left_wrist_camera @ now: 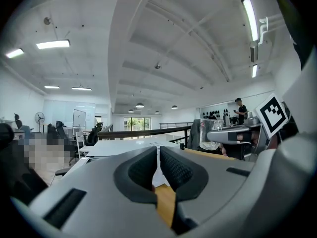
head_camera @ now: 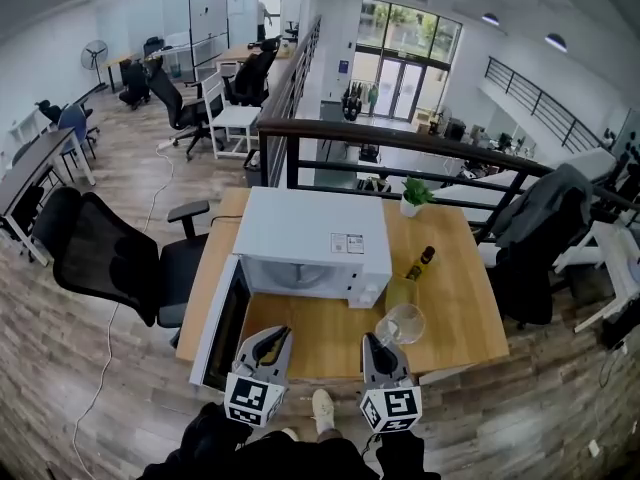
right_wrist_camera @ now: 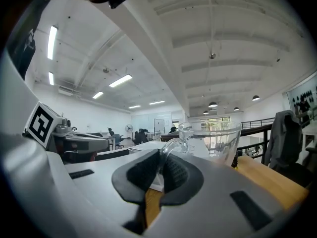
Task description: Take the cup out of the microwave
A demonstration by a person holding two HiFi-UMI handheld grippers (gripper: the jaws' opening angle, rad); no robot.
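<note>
**Clear glass handled cup [head_camera: 403, 323] outside white box microwave [head_camera: 315, 238], pinched by right gripper [head_camera: 379, 348]**

Head view: microwave sits on light wooden table [head_camera: 455, 298], its door [head_camera: 215, 333] swung open to the left. The cup is near the microwave's front right corner, at the right gripper's tip. The left gripper [head_camera: 272, 344] is in front of the open cavity.

Left gripper view: jaws pressed together, nothing between them.

Right gripper view: jaws clamped on the cup's handle, cup upright
</note>
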